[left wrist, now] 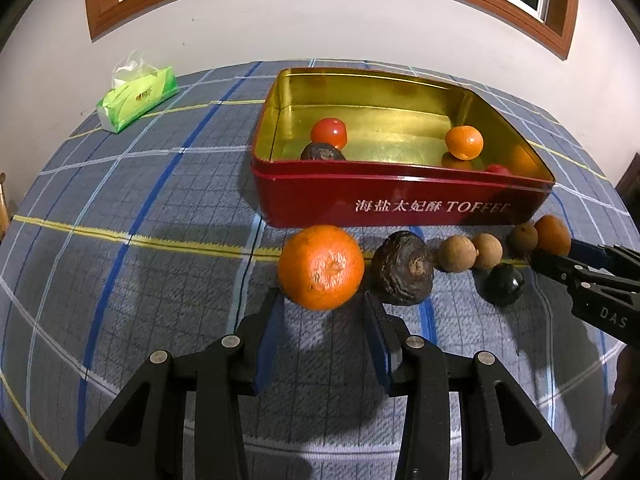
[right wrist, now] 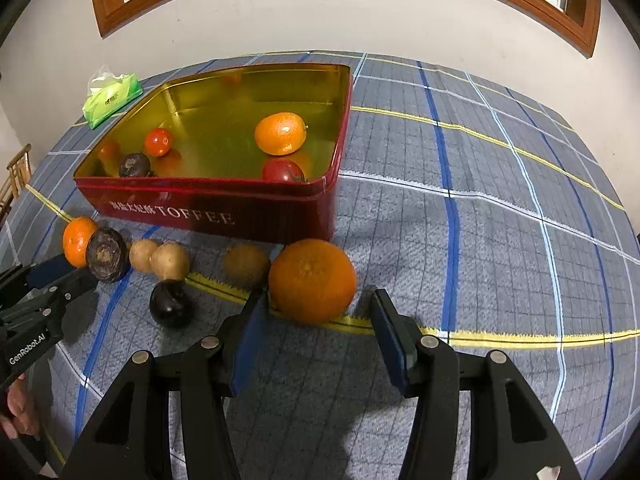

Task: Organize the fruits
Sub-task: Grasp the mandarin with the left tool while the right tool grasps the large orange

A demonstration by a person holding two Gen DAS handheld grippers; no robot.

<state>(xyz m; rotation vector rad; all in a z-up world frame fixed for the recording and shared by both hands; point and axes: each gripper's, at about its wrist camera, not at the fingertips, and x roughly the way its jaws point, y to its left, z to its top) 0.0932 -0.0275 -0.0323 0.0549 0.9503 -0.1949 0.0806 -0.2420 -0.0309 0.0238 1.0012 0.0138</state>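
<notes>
A red toffee tin (left wrist: 400,200) (right wrist: 208,210) with a gold inside holds a tomato (left wrist: 329,132), a dark fruit (left wrist: 322,153), an orange (left wrist: 464,142) and another tomato (right wrist: 283,171). A row of fruit lies on the cloth in front of it. My left gripper (left wrist: 322,312) is open just short of an orange (left wrist: 321,267), beside a wrinkled dark fruit (left wrist: 403,267). My right gripper (right wrist: 318,308) is open just short of another orange (right wrist: 312,280), which lies mostly ahead of the fingertips. Two tan fruits (right wrist: 160,258), a brown fruit (right wrist: 246,266) and a black fruit (right wrist: 171,303) lie between the two oranges.
A green tissue pack (left wrist: 136,98) lies at the far left of the plaid tablecloth (right wrist: 500,208). A wall with a wood-framed window stands behind the table. A chair back (right wrist: 16,176) shows at the left edge. A hand (right wrist: 16,404) holds the left gripper.
</notes>
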